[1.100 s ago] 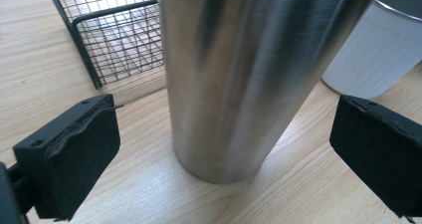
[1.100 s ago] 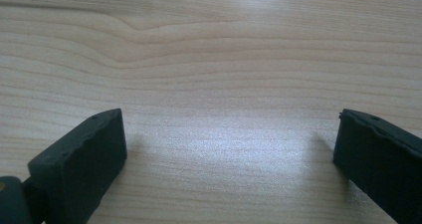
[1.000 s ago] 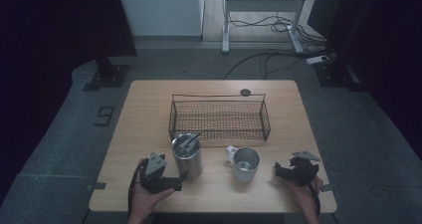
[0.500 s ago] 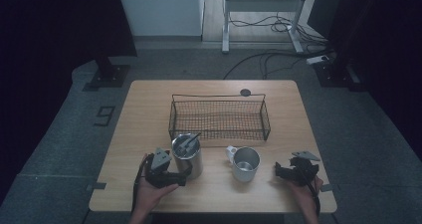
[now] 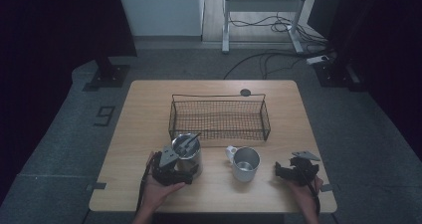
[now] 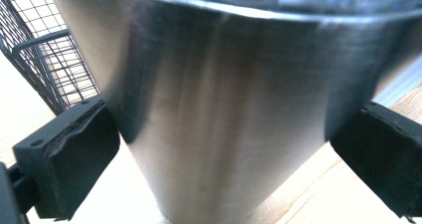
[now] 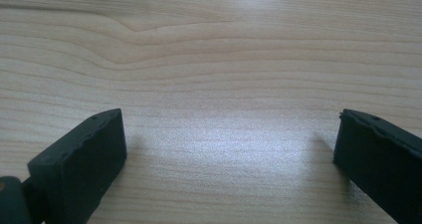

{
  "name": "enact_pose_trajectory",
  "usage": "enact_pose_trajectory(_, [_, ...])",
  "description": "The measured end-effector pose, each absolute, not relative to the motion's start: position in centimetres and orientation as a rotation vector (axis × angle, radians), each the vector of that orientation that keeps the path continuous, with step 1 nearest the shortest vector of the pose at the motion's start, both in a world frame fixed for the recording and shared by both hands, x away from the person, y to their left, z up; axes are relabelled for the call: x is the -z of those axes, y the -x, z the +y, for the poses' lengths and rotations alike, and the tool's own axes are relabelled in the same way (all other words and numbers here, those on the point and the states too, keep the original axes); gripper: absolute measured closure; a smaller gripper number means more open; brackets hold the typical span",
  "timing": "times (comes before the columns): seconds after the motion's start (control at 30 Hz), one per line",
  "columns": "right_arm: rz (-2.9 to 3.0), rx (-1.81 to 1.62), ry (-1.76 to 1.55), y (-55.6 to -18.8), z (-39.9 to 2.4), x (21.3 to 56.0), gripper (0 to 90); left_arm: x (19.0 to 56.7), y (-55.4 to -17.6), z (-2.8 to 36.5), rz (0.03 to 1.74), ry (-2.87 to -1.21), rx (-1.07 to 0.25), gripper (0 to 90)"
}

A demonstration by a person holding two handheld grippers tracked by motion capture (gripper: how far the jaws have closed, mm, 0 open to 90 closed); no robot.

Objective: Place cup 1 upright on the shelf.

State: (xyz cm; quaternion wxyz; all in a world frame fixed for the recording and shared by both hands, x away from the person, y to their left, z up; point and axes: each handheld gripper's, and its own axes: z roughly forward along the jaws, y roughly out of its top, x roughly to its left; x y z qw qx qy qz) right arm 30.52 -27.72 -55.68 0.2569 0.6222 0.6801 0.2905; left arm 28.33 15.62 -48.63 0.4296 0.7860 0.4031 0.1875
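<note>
A tall steel cup [image 5: 188, 153] with a dark utensil leaning inside stands at the front left of the table. My left gripper [image 5: 187, 170] is open at its base, one jaw on either side. In the left gripper view the cup's brushed wall [image 6: 219, 124] spans the gap, and both pads [image 6: 74, 164] sit at its edges. A steel mug [image 5: 246, 163] with a white handle stands to the right. Farther right, my right gripper [image 5: 279, 171] rests low over bare wood, open, with nothing between its jaws [image 7: 231, 149].
A black wire basket [image 5: 219, 115] stands behind the cup and mug at mid-table, and its mesh shows at the upper left of the left gripper view [image 6: 45, 50]. A small dark disc [image 5: 245, 92] lies near the table's far edge. The front edge is just behind both hands.
My left gripper has slid right and slightly forward, so the steel cup now sits between its jaws. The right gripper, the mug and the basket have stayed in place.
</note>
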Motion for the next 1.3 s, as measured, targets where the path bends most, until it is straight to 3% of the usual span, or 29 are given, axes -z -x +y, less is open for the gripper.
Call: enact_pose_trajectory(1.3, [1.845, -0.789, -1.688, -30.5, -27.7, 55.7, 0.0, 49.1, -29.9, 14.5, 0.945, -1.881, -0.550, 4.0])
